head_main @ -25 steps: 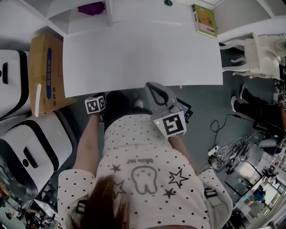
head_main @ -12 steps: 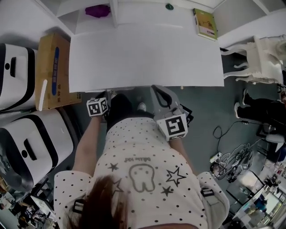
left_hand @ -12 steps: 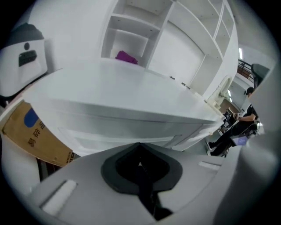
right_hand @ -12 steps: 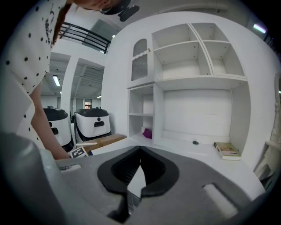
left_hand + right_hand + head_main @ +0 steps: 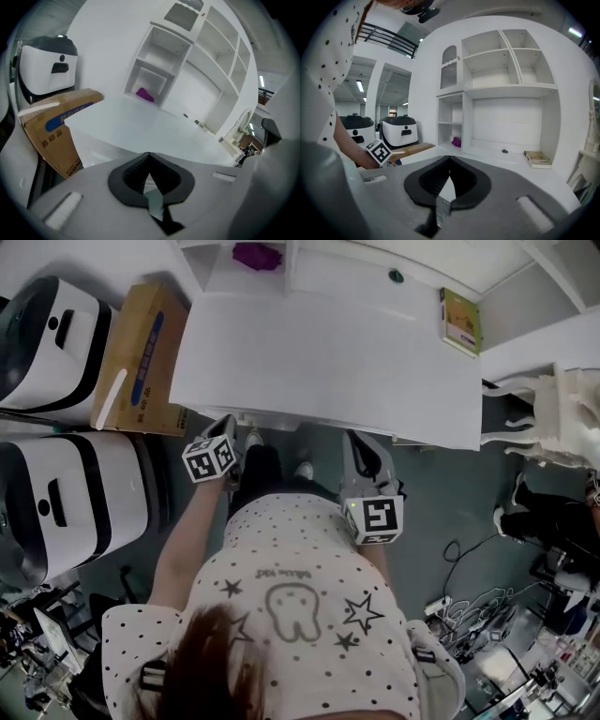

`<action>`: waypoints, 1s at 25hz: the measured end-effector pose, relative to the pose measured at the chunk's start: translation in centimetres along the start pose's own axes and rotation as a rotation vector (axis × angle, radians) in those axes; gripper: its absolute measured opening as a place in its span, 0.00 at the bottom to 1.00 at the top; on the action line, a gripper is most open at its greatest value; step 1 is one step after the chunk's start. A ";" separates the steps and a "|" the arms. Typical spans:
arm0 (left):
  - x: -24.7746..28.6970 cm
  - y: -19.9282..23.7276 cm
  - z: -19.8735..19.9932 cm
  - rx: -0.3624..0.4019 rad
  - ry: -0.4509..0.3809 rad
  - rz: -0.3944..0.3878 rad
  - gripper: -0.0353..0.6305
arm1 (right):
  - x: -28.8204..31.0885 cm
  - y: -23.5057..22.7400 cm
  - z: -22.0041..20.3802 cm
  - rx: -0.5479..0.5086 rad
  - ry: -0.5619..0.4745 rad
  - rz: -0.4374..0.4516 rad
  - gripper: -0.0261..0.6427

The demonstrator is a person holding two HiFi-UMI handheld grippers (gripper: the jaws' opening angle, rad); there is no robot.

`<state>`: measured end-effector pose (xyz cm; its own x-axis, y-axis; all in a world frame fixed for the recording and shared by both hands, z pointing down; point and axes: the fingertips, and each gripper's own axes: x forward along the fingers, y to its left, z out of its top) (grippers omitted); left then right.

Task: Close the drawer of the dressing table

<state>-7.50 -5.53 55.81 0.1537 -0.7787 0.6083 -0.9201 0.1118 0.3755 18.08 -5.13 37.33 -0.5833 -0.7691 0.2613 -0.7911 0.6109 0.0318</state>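
Observation:
The white dressing table (image 5: 328, 352) fills the upper head view; its drawer is hidden under the top there. In the left gripper view a white front panel (image 5: 96, 151) shows below the tabletop (image 5: 140, 126), and I cannot tell whether it sits flush. My left gripper (image 5: 227, 426) is shut on nothing, with its tips at the table's front edge near the left corner. To its right my right gripper (image 5: 354, 439) is also shut and empty, just under the front edge. Both sets of tips meet in the gripper views (image 5: 149, 154) (image 5: 450, 159).
A cardboard box (image 5: 141, 362) leans at the table's left end beside two white machines (image 5: 56, 493). On the table's shelves lie a purple thing (image 5: 255, 254), a small dark knob (image 5: 397, 276) and a book (image 5: 459, 320). A white chair (image 5: 562, 418) and floor cables (image 5: 469, 606) are at the right.
My left gripper has come up from below the tabletop to its front edge. The right gripper has shifted a little to the right along the edge. The head view has swung.

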 end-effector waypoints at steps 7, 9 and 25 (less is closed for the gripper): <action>-3.1 -3.1 2.1 0.050 -0.073 -0.060 0.04 | -1.1 2.1 -0.6 -0.059 0.029 0.033 0.04; -4.0 -4.0 3.1 0.063 -0.104 -0.084 0.04 | -0.9 2.7 -0.5 -0.069 0.028 0.042 0.04; -7.2 -6.2 12.4 0.285 -0.184 -0.271 0.04 | 5.4 6.5 3.5 -0.043 0.044 -0.029 0.04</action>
<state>-7.37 -8.34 40.42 0.3604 -0.8565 0.3695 -0.9220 -0.2671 0.2803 9.11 -5.94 35.56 -0.5506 -0.7783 0.3018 -0.7985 0.5965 0.0816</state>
